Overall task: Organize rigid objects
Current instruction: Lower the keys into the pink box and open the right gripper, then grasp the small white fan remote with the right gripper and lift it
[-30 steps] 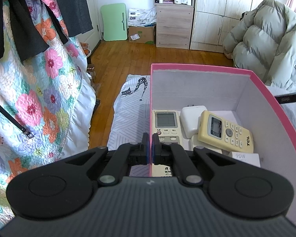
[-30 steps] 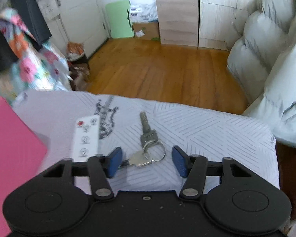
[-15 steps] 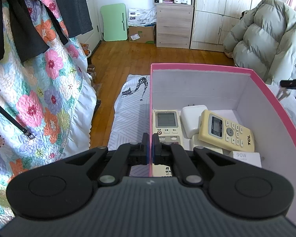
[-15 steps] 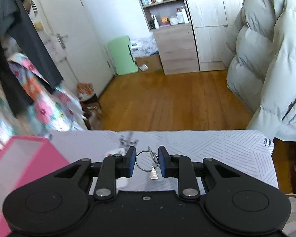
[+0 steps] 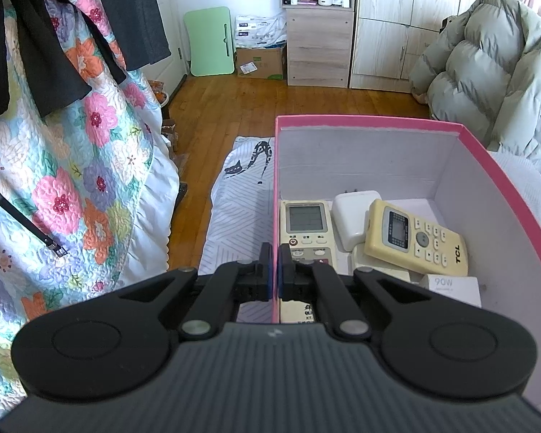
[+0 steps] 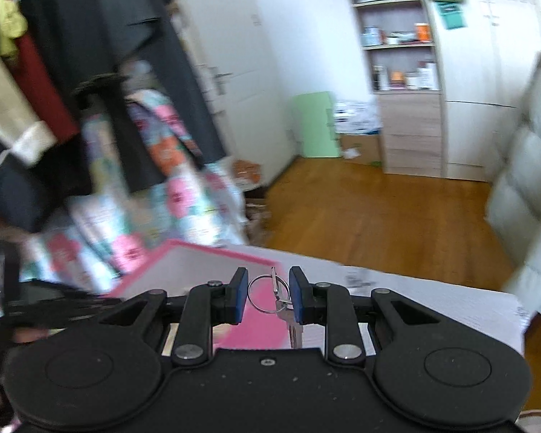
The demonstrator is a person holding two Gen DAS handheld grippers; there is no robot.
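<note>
One second ago the keys point(image 6: 278, 297) lay on the bed between the parted right tongs point(image 6: 269, 296); now those tongs are clenched on the ring and carry it beside the pink box point(image 6: 184, 259), though blur hides how securely. Left tongs point(image 5: 274, 270) stay pinched on the box wall. Dropping them in looks next.

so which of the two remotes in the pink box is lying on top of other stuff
The yellow TCL remote, propped at a tilt over the white charger. The grey remote lies along the pink box's left wall.
</note>
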